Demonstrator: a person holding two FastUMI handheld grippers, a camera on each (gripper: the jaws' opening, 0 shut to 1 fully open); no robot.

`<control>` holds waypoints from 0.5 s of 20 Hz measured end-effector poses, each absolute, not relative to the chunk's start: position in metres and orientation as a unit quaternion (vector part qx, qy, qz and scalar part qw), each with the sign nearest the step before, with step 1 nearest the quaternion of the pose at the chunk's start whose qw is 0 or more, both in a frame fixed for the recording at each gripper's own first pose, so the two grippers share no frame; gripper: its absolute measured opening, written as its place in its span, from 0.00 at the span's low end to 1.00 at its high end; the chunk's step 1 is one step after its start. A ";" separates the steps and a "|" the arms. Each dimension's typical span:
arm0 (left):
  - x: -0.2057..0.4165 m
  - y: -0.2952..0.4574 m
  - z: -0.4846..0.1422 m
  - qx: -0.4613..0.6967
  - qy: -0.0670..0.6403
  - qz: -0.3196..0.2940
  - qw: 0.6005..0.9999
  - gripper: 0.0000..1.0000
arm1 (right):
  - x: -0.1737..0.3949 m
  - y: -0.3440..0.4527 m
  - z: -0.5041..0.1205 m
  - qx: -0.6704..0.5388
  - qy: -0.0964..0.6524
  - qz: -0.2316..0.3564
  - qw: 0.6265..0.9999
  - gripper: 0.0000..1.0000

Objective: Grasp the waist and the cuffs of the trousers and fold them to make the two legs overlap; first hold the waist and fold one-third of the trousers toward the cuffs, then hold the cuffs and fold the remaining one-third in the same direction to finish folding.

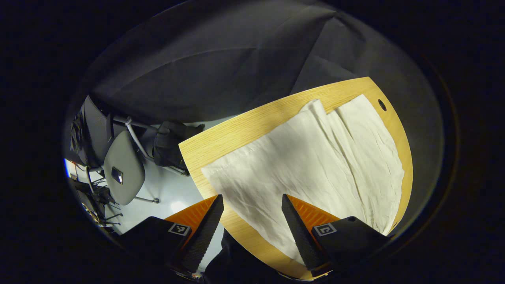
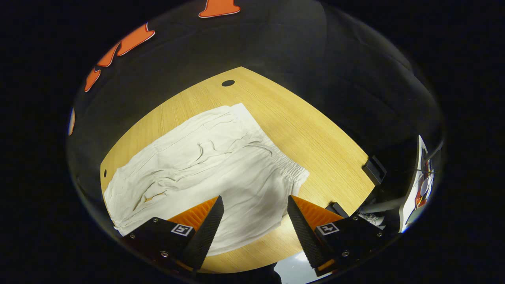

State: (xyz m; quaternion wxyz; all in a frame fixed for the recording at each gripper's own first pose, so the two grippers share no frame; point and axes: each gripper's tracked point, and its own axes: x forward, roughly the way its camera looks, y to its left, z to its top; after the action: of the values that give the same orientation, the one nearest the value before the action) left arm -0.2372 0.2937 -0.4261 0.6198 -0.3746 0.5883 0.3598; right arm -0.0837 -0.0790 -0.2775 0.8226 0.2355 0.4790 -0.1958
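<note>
trousers [image 1: 315,165] lie flat on wooden table [image 1: 221,138], pale, creased, legs side by side. my left gripper [image 1: 252,215] hovers above cuff end, jaws spread wide, nothing between them, cloth edge showing through gap. my right gripper [image 2: 255,215] hovers above waist end, jaws also wide apart, empty; gathered waistband [image 2: 290,167] just beyond my right finger. chair [image 1: 122,169] on floor past table edge.

The trousers [image 2: 205,165] were a thin, matt woven cloth, finely creased all over (with a gathered, puckered waistband [image 2: 290,167]). The table [image 2: 307,130] had a smooth, light wood-grain top with a soft sheen. The chair [image 1: 123,173] looked like matt plastic on slim metal legs.
</note>
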 end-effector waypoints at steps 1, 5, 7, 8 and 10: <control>-0.241 0.304 -0.432 -0.380 0.590 0.364 0.613 0.98 | -0.088 -0.076 -0.281 0.248 0.482 -0.202 0.816 0.98; -0.242 0.317 -0.449 -0.381 0.605 0.359 0.600 0.99 | -0.109 -0.063 -0.292 0.282 0.495 -0.217 0.793 0.97; -0.241 0.314 -0.457 -0.379 0.618 0.352 0.592 0.99 | -0.120 -0.064 -0.296 0.290 0.498 -0.230 0.784 0.97; -0.241 0.312 -0.461 -0.367 0.630 0.350 0.588 0.99 | -0.122 -0.065 -0.295 0.298 0.497 -0.234 0.781 0.97; -0.234 0.311 -0.464 -0.365 0.627 0.353 0.590 0.96 | -0.124 -0.075 -0.298 0.303 0.495 -0.243 0.777 0.96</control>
State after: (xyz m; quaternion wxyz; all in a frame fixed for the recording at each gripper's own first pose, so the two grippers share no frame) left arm -0.2344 0.3107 -0.4644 0.5904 -0.3654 0.6272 0.3529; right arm -0.1236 -0.0748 -0.2977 0.7773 0.3030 0.4951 -0.2426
